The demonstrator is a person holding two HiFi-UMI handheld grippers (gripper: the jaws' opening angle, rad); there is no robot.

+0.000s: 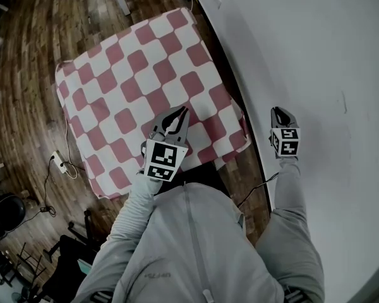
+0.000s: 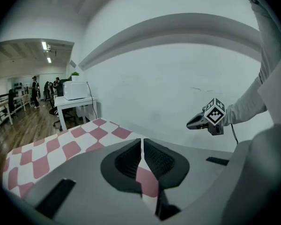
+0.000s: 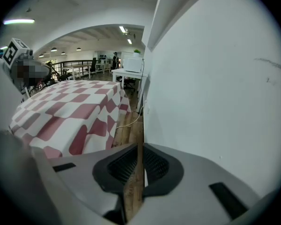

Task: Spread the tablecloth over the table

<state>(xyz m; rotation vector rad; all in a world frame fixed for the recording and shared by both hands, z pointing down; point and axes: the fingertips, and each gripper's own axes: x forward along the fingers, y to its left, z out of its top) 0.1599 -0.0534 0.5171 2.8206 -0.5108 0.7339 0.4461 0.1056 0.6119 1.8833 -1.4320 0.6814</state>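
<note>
- The checked red-and-white tablecloth (image 1: 145, 87) lay over the small surface and covered its top. Its edges hung down the sides, and the surface beneath was hidden.
- The spreading looked largely done. The near corner by the wall (image 1: 316, 55) drooped a little unevenly, so some straightening might have remained.
- The left gripper (image 1: 179, 113) hovered above the cloth's near edge. Its jaws were drawn together to a thin slit, and no fold could be seen pinched in them. The check pattern showed through the gap from below.
- The right gripper (image 1: 280, 113) was held well apart from the cloth, close to the white wall. Its jaws were closed on nothing, with only the wooden floor (image 1: 31, 62) visible between them.
- The cloth looked thin, light and limp, the kind that would sag and crease and would not hold a shape. It would probably slide on the top if tugged from one side.
- The hem or a hanging corner seemed the best place to pinch it, since the jaws could close on a single layer there.
- Pulling gently and evenly outward seemed wise, because a hard pull at one edge could drag the whole sheet askew.
</note>
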